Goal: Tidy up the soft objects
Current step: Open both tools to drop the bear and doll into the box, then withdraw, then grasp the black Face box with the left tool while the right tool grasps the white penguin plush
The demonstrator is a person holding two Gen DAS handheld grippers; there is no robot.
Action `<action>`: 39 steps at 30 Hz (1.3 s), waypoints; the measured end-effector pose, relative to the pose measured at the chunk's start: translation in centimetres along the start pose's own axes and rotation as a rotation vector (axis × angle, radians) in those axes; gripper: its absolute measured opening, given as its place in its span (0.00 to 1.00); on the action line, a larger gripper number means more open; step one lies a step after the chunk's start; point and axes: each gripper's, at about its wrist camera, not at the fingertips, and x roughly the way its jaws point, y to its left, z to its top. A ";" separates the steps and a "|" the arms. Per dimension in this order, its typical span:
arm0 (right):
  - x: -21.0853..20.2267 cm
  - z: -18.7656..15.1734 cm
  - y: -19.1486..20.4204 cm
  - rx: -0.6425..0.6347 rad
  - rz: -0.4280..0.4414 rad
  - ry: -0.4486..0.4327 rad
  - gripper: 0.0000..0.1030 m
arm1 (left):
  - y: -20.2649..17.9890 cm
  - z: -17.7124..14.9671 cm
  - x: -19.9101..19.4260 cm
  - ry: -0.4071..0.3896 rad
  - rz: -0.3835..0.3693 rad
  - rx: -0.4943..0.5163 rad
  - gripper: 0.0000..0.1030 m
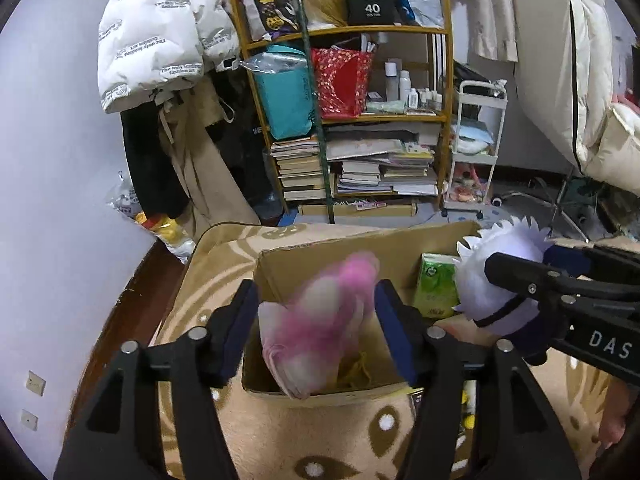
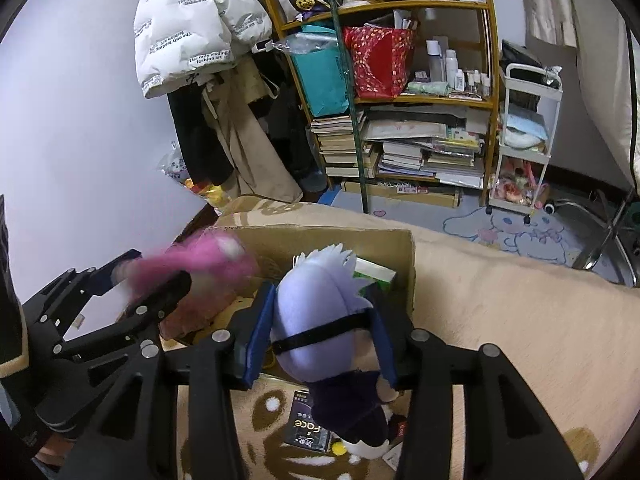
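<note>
Left wrist view: my left gripper (image 1: 316, 316) has its fingers spread over the near half of the cardboard box (image 1: 280, 264), and the pink plush (image 1: 320, 320) sits blurred in the gap between them, clear of the right pad, so I'd say it's loose and dropping. Its long axis runs from the box's near wall up toward the far wall, low end already at the rim. The white-haired doll (image 1: 500, 280) hangs at the box's right side in the right gripper (image 1: 512, 284). Right wrist view: my right fingers (image 2: 256, 336) pinch the doll's (image 2: 316, 312) head from both sides, head toward the box, dark body trailing back over the near wall above the blanket (image 2: 500, 288). The doll's head is already over the box opening, so the release needs the body carried further in.
</note>
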 end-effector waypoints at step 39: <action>-7.6 -5.0 -2.3 -0.035 -0.026 0.010 1.00 | 0.4 -7.0 -5.6 0.087 -0.090 -0.102 0.94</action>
